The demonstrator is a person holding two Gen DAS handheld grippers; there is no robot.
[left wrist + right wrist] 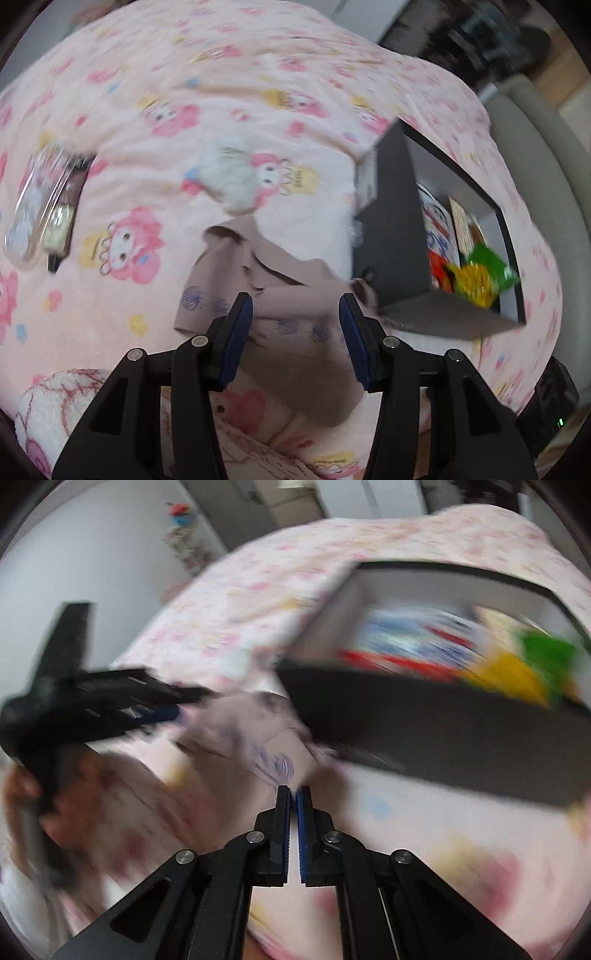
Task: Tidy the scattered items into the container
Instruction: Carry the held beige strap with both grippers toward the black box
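Left gripper (295, 306) stood half-open over beige cloth (288, 295); right gripper (294, 794) closed, empty; dark box (391, 229) right of fingers.

1. Blanket (258, 92): soft, fleecy pink cloth with a printed cartoon pattern, matt, lying under both tools.
2. Beige cloth (280, 325): thin, matt woven fabric with a faint blue print, creased, just ahead of the left tool (295, 314).
3. Container (391, 229), right of the left tool: dark grey walls, matt and smooth.
4. Snack packet (480, 277) inside it: glossy green and yellow plastic film.
5. Clear packet (37, 210), far left: shiny transparent plastic.
6. Tool fingers (240, 332): matt black plastic with ribbed blue pads and bright metal pins.
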